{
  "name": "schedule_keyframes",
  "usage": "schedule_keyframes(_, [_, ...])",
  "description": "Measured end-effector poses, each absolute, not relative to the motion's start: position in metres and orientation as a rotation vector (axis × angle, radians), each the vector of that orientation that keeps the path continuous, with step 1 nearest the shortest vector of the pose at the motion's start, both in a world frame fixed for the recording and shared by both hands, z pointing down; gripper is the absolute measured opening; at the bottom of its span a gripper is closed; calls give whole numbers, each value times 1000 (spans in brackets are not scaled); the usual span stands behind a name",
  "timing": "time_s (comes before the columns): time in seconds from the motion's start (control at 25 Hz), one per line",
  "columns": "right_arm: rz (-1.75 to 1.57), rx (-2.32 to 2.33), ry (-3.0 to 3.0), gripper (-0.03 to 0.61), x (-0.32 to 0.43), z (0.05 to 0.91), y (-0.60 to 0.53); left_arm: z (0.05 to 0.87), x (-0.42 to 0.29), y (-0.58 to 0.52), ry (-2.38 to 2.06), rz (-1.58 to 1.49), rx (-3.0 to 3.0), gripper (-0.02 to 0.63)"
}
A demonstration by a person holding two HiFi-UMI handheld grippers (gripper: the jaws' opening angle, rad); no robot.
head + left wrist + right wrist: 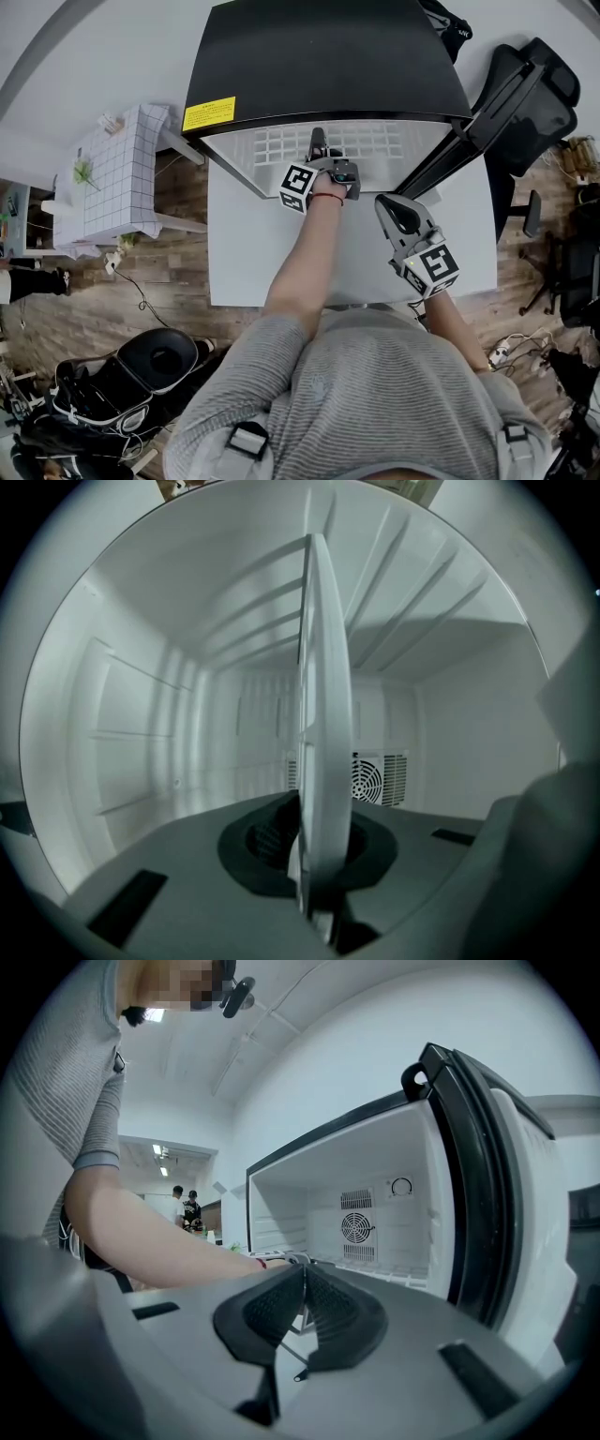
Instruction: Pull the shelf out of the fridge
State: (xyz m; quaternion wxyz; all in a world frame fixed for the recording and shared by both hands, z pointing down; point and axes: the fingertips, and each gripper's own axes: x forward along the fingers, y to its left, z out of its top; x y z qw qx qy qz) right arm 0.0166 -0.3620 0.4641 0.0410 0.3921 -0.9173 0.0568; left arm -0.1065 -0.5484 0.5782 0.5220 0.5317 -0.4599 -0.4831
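The white grid shelf point(361, 142) is lying flat in the open, black-topped fridge point(328, 56) — its front part is showing just past the top's front edge.

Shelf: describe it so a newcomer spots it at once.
Find the black-topped fridge at the top of the head view. At its open mouth lies the shelf, a flat white panel clamped by the left hand-held gripper. Unlike the solid walls around it, it is a grid of openings.
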Motion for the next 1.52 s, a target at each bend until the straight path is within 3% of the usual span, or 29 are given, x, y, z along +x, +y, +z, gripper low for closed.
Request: schedule_keyframes(1.52, [147, 1149, -2852, 14, 37, 451, -314, 578, -104, -479, -1114, -1174, 1271, 35])
